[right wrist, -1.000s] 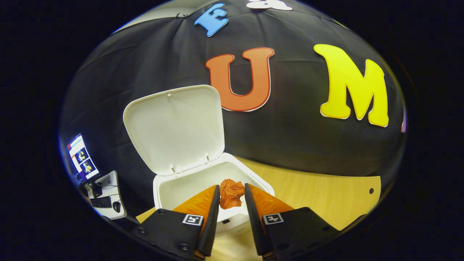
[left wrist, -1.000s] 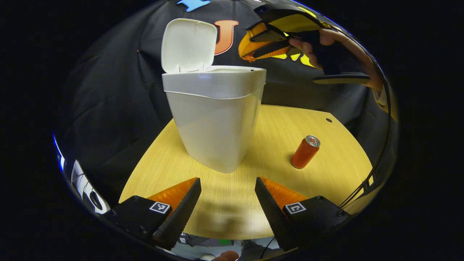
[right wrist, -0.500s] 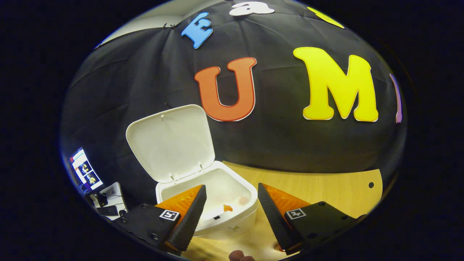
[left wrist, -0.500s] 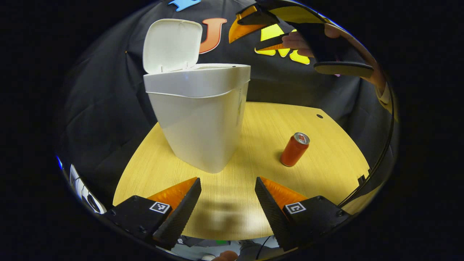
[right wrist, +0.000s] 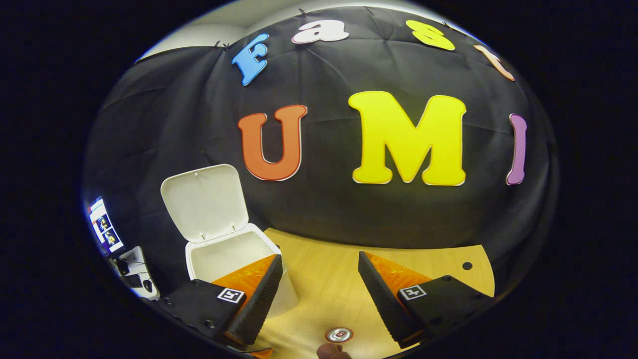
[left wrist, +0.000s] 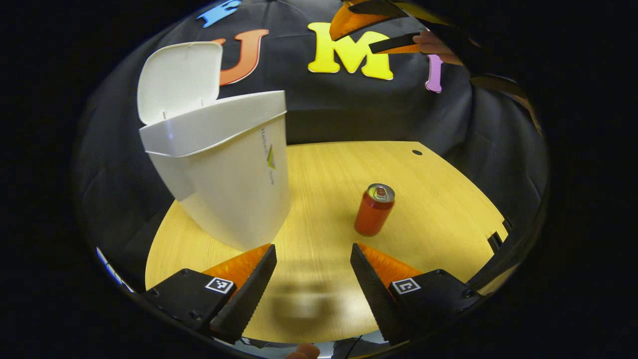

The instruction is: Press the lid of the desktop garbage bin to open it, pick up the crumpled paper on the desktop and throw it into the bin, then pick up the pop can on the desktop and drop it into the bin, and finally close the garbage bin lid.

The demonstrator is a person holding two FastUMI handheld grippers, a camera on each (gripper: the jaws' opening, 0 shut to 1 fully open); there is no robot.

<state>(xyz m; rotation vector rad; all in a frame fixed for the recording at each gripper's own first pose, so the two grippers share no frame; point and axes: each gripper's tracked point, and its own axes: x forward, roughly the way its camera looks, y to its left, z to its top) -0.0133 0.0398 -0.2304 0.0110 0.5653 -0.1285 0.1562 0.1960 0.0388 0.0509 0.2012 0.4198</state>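
The white garbage bin (left wrist: 219,169) stands on the wooden table (left wrist: 448,209) at the left, its lid (left wrist: 177,80) swung up and open. An orange pop can (left wrist: 374,209) stands upright to the right of it, just beyond my left gripper (left wrist: 311,271), which hovers open and empty low over the table's near edge. My right gripper (left wrist: 371,32) hangs high at the back right, held by a hand (left wrist: 438,45). In the right gripper view that gripper (right wrist: 319,289) is open with nothing between its fingers, to the right of the bin (right wrist: 224,249) and its raised lid (right wrist: 204,202). The can's top (right wrist: 339,334) shows below it.
A small round hole (left wrist: 417,152) marks the table's far right part. A desk with a lit monitor (right wrist: 102,224) stands off to the left beyond the booth. Bare tabletop (right wrist: 324,269) lies between bin and can.
My right gripper opened over the bin and the orange crumpled paper dropped inside. It then drew back to the right and higher. My left gripper swung right, toward the can.
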